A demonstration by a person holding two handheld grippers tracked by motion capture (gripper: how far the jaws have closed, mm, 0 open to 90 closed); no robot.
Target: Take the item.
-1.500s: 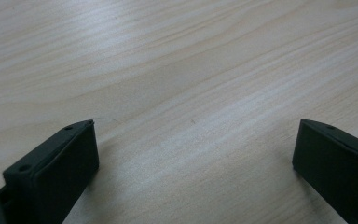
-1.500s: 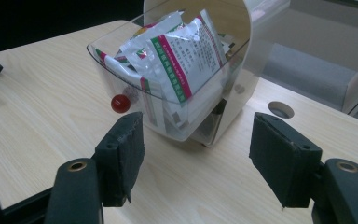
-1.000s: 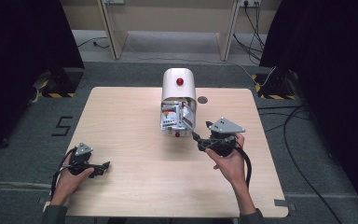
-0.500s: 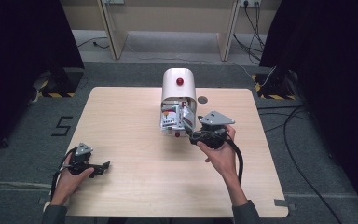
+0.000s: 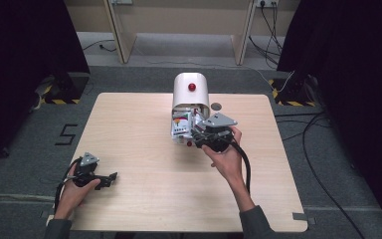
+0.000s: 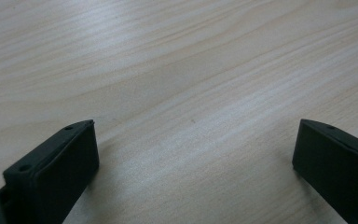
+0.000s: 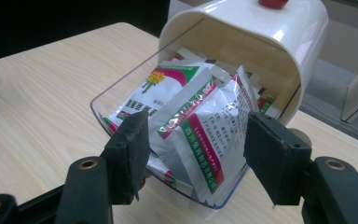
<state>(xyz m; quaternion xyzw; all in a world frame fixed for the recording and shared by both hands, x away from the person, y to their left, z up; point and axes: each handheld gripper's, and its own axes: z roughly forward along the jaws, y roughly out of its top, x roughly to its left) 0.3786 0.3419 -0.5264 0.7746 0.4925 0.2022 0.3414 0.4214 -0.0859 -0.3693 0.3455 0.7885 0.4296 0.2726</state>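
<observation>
A white domed dispenser (image 5: 191, 92) with a red knob on top stands at the table's middle back. Its clear front tray (image 7: 103, 111) holds several white, green and pink sachets. One upright sachet (image 7: 205, 126) stands between the jaws of my right gripper (image 7: 196, 140), which have just been closing; the pads sit at its edges without visibly pressing on it. In the high view my right gripper (image 5: 199, 135) is at the tray's right front. My left gripper (image 5: 110, 178) lies low at the table's front left, open over bare wood (image 6: 193, 144).
The light wooden table (image 5: 129, 129) has a small dark disc (image 5: 216, 105) just right of the dispenser. Cables (image 5: 323, 144) trail on the grey floor to the right. Dark curtains flank both sides, and wooden furniture legs stand behind the table.
My right hand has carried its gripper left and a little forward, from the right of the dispenser up to its front tray. The left hand has stayed in place.
</observation>
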